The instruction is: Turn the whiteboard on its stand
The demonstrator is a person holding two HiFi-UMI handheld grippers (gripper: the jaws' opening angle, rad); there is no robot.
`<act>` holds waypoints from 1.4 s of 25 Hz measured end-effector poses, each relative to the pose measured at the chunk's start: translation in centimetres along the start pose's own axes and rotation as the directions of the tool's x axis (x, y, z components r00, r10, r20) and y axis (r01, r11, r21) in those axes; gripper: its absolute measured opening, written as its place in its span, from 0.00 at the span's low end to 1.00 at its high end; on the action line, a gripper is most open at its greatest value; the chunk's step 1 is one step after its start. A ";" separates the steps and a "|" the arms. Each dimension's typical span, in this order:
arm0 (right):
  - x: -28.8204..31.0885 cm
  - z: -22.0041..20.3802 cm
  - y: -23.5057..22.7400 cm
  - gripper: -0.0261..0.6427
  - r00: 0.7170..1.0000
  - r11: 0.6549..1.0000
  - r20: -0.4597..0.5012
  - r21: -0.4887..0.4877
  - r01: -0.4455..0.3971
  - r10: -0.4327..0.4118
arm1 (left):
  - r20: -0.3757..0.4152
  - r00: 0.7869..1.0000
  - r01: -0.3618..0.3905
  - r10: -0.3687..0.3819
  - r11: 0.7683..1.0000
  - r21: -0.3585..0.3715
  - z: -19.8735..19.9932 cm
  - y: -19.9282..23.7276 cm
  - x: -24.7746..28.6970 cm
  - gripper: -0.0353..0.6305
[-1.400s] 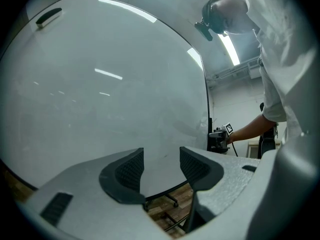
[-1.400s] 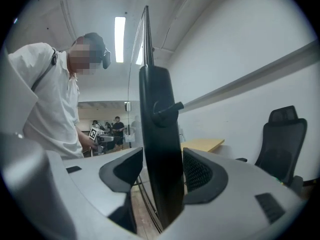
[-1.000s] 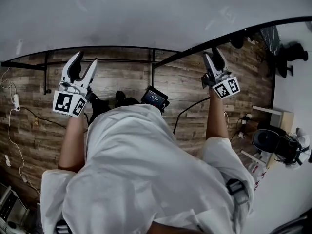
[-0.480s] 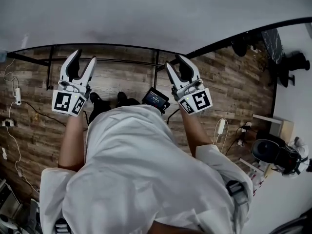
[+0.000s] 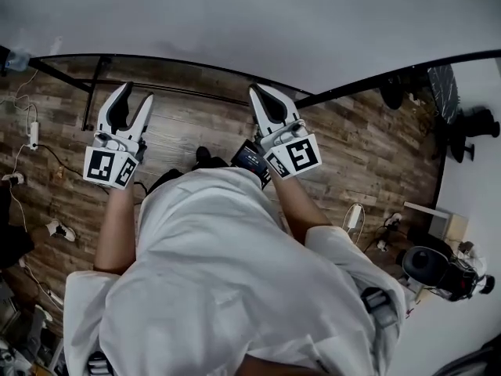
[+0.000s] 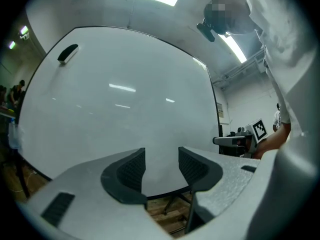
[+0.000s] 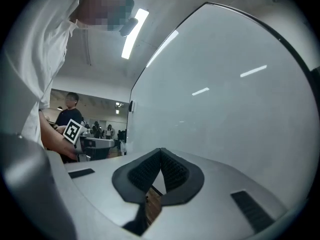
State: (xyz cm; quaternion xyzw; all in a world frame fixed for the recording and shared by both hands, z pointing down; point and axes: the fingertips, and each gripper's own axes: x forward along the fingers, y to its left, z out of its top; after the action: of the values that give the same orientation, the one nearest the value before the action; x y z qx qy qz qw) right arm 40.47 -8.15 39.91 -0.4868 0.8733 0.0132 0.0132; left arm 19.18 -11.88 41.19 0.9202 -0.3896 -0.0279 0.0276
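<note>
The whiteboard (image 5: 235,22) fills the top of the head view, with its black lower frame (image 5: 196,65) curving just beyond both grippers. My left gripper (image 5: 135,96) points at the board's lower edge; its jaws are closing and nothing is between them. In the left gripper view the board (image 6: 125,94) stands ahead of the parted pads (image 6: 132,169), apart from them. My right gripper (image 5: 260,92) is shut at the frame's lower edge, near the middle. Its pads (image 7: 150,169) meet at the tips, with the board (image 7: 240,84) beside them on the right and nothing held.
A black eraser (image 6: 67,53) sticks to the board's upper left. Cables and a power strip (image 5: 31,135) lie on the wooden floor at left. A black fan (image 5: 448,84) and other gear (image 5: 434,269) stand at right. People (image 7: 70,111) stand in the background.
My right gripper has swung left from the board's right part to near its middle, and its jaws have gone from open to shut. The left gripper has hardly moved.
</note>
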 end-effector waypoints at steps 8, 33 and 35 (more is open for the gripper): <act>2.2 1.0 3.9 0.03 0.999 0.999 -0.016 -0.041 0.034 -0.035 | 0.025 0.999 -0.035 0.036 0.999 -0.011 1.2 4.4 -6.1 0.34; 3.4 -0.5 6.2 0.03 0.994 0.992 -0.055 -0.089 0.086 -0.091 | 0.019 0.996 -0.089 0.089 0.996 0.007 0.6 7.1 -10.0 0.09; 2.9 -0.7 5.7 0.03 0.993 0.991 -0.057 -0.093 0.094 -0.100 | 0.008 0.997 -0.072 0.072 0.997 0.009 0.3 6.3 -9.1 0.09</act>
State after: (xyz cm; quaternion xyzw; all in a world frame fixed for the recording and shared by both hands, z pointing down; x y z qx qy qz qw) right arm 34.14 -7.63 40.60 -0.5290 0.8471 0.0370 -0.0354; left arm 8.30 -9.73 41.66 0.9055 -0.4227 -0.0286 0.0230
